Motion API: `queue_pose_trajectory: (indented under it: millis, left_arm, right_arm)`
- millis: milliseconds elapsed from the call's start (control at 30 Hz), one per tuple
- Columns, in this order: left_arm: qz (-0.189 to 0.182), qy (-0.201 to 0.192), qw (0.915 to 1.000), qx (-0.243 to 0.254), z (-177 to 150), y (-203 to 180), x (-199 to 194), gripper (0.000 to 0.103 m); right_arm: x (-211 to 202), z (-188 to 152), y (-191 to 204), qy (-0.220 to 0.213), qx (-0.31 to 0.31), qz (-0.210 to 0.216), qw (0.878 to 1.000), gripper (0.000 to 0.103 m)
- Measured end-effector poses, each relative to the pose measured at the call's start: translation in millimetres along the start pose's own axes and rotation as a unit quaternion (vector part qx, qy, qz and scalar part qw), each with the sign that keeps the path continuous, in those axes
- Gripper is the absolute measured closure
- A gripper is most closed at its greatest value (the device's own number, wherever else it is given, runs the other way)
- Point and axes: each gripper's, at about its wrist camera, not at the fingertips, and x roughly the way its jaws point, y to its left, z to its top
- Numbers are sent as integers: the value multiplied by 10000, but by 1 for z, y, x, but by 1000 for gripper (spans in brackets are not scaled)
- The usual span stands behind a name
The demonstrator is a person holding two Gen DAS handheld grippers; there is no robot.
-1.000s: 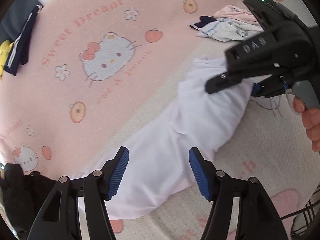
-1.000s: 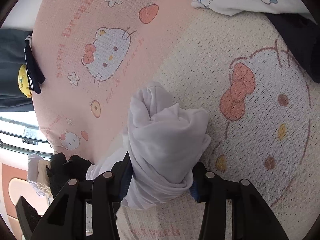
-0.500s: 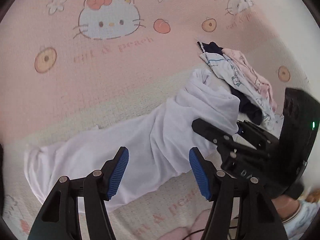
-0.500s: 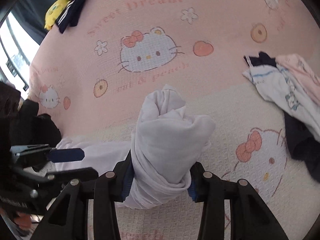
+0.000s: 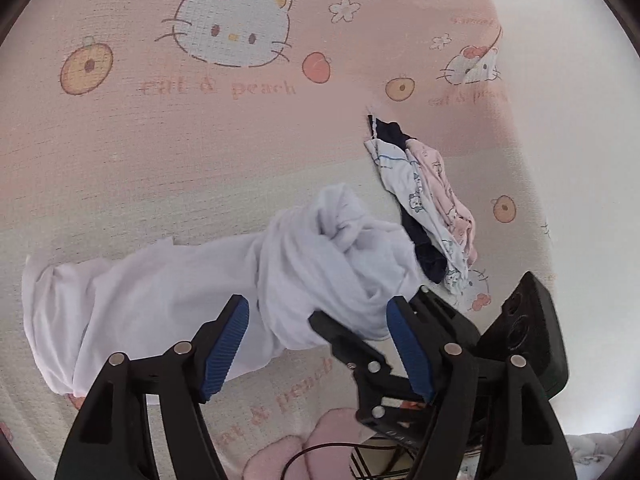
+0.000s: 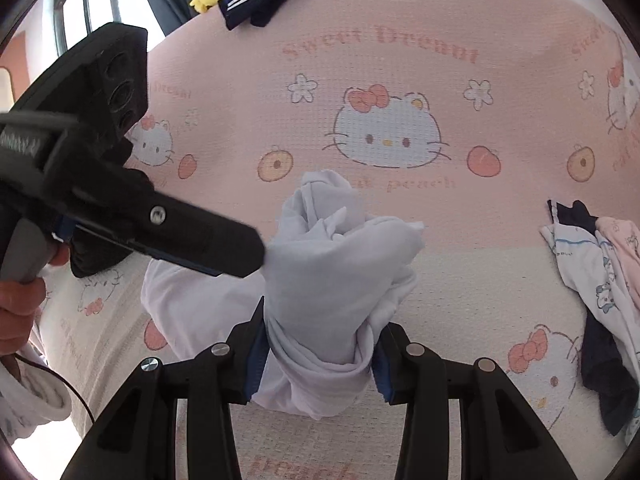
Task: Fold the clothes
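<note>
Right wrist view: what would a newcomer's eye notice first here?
A bunched white cotton garment fills the centre, clamped in the right gripper. The open left gripper reaches in from the left, over a pink cartoon-cat blanket. A small pile of printed clothes lies at the right.

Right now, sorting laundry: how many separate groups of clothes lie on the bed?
3: white garment centre, small pile at right, dark striped garment by the far edge. More may be hidden.
</note>
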Motion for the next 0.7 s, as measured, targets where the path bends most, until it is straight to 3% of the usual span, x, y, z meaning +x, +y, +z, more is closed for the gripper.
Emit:
queue_pose_trajectory:
  millis: [100, 300, 533, 700]
  left_arm:
    - [-294, 46, 9993, -230, 0, 4, 2, 32]
    - [-411, 277, 9981, -364, -2, 15, 14, 32]
    - [-212, 225, 9981, -535, -2, 27, 17, 33]
    - [89, 260, 9993, -269, -4, 21, 22, 33]
  right_arm:
    - [4, -3, 9, 50, -127, 100, 9999, 60]
    - [9, -9, 26, 148, -423, 172, 9988, 60]
    - [9, -10, 27, 155, -418, 293, 9986, 60]
    - [8, -10, 30, 157, -517, 342, 9980, 59]
